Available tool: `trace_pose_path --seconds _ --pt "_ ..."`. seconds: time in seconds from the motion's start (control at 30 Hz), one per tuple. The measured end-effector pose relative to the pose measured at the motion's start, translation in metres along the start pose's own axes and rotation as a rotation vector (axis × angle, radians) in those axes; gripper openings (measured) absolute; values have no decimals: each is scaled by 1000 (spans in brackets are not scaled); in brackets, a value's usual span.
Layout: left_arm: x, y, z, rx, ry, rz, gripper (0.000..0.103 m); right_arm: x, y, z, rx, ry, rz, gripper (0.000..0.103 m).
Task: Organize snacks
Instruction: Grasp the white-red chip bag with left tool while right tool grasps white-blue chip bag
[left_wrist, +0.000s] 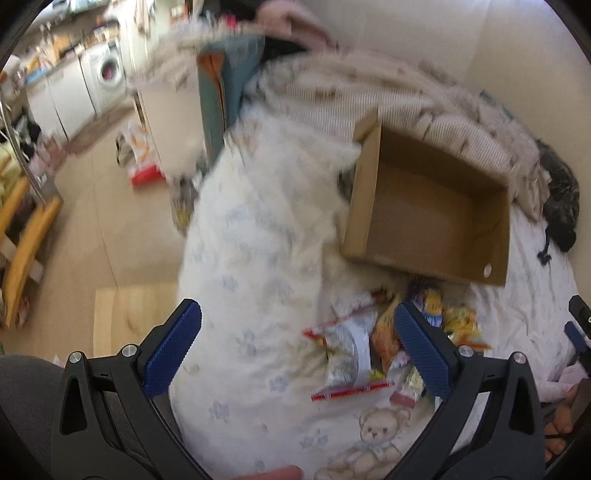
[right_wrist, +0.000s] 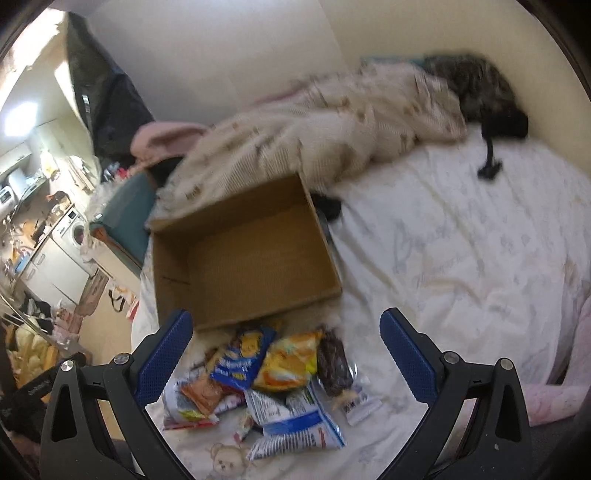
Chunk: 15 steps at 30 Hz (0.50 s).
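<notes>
An empty brown cardboard box (right_wrist: 255, 254) lies on a white bed sheet (right_wrist: 461, 258); it also shows in the left wrist view (left_wrist: 432, 214). A pile of snack packets (right_wrist: 273, 384) lies just in front of the box, among them a blue packet (right_wrist: 242, 360), a yellow-orange packet (right_wrist: 290, 363) and a dark bar in clear wrap (right_wrist: 332, 363). The pile also shows in the left wrist view (left_wrist: 354, 350). My right gripper (right_wrist: 286, 354) is open above the pile. My left gripper (left_wrist: 297, 343) is open, left of the pile, over the sheet.
A crumpled beige blanket (right_wrist: 332, 125) and a dark fuzzy heap (right_wrist: 476, 88) lie behind the box. A teal cushion (left_wrist: 221, 92) stands at the bed's edge. The floor (left_wrist: 110, 206), a wooden board (left_wrist: 129, 317) and a washing machine (left_wrist: 109, 72) lie to the left.
</notes>
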<state>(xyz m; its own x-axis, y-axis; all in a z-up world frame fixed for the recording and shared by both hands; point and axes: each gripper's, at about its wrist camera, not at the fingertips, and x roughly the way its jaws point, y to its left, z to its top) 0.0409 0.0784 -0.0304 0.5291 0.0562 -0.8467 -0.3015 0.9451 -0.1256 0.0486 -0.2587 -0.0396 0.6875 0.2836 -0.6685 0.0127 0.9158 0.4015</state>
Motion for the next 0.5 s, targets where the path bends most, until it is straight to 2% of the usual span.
trace_pose_path --seconds 0.13,0.2,0.23,0.27,0.37,0.5 --pt "45 -18 -15 13 183 -50 102 10 -20 -7 122 69 40 103" --pt "63 -24 -23 -3 244 -53 98 12 -25 -8 154 83 47 103" --pt "73 -25 -26 -30 274 -53 90 13 -26 -7 159 86 46 103" --pt "80 -22 -27 -64 283 -46 85 12 -28 -7 162 85 44 103" --pt "97 -8 -33 -176 335 -48 82 11 -30 -7 170 82 33 103" --pt "100 -14 -40 -137 369 -43 79 12 -37 -8 197 91 30 103"
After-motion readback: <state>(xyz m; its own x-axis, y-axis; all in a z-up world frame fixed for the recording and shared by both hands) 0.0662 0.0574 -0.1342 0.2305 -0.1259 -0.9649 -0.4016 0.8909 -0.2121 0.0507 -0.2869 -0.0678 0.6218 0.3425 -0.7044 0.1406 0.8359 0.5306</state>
